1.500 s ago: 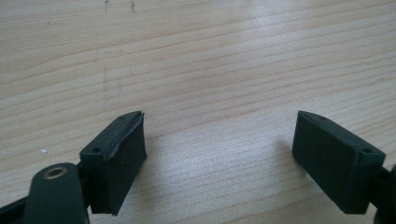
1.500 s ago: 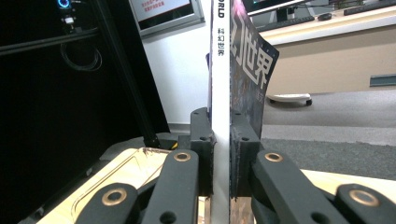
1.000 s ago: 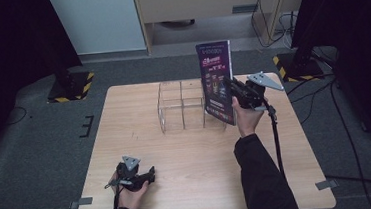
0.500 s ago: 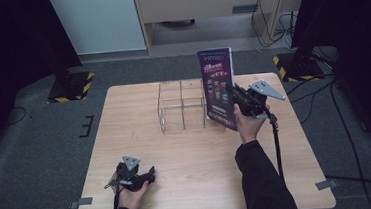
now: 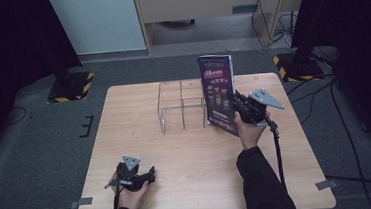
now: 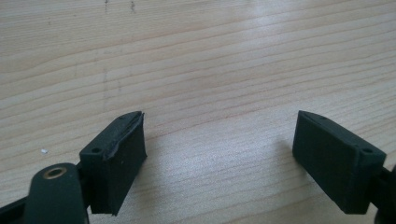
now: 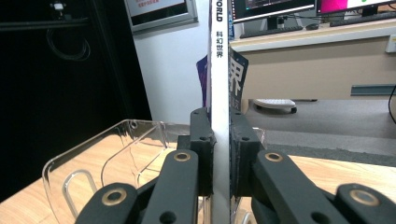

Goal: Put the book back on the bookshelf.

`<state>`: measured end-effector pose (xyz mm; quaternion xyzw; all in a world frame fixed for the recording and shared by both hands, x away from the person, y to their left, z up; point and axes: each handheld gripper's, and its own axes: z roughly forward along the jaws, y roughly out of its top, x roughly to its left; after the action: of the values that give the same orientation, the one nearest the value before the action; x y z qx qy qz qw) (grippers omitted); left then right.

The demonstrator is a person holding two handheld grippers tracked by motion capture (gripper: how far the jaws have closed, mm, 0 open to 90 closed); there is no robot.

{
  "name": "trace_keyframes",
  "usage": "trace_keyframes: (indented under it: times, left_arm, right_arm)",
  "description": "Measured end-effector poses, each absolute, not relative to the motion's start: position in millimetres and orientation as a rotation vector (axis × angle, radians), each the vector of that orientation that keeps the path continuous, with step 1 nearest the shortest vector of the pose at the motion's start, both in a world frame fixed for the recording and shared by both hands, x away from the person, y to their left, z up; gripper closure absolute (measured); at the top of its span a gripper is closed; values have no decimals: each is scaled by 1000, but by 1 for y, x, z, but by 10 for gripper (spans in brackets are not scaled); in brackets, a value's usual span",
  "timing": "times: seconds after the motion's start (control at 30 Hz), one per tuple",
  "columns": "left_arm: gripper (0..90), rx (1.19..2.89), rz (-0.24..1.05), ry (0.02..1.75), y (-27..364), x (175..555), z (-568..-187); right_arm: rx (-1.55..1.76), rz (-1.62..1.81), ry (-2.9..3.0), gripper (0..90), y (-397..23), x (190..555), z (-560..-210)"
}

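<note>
A purple-covered magazine [image 5: 217, 93] stands upright just right of a clear plastic divided rack [image 5: 181, 105] at the table's back middle. My right gripper [image 5: 233, 104] is shut on its edge from the right; in the right gripper view the pads [image 7: 201, 140] press both sides of the white spine [image 7: 219, 70], with the rack [image 7: 116, 154] below and to the left. Near the front left of the table my left gripper [image 5: 149, 175] rests in the hand. Its jaws stand wide apart over bare wood [image 6: 210, 56], with nothing between them [image 6: 219, 140].
The wooden table [image 5: 177, 155] has open surface across its front and left. A cable [image 5: 277, 147] trails from the right gripper along the forearm. Black stands on yellow-striped bases [image 5: 71, 86] [image 5: 298, 65] sit on the floor behind the table's back corners.
The right gripper has lowered the magazine, so its bottom edge now sits lower beside the rack's right end. The left gripper has not moved.
</note>
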<state>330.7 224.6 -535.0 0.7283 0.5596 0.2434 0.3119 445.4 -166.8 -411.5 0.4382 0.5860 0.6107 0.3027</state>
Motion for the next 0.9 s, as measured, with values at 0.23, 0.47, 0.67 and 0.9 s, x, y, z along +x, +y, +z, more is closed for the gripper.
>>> trace_keyframes:
  times: [0.23, 0.47, 0.67, 0.9]
  left_arm:
    - [162, 1922, 643, 1477, 225, 331, -535]
    - [162, 1922, 644, 1478, 224, 331, -535]
    - [160, 1922, 646, 1480, 224, 331, -535]
    - [158, 1920, 646, 1482, 224, 331, -535]
  right_arm:
    - [1141, 1623, 1591, 826, -173, 436, -415]
    - [1135, 1603, 1673, 820, -182, 424, -414]
    - [1155, 1563, 1721, 816, -193, 409, -415]
    - [1174, 1500, 1796, 811, -200, 390, -421]
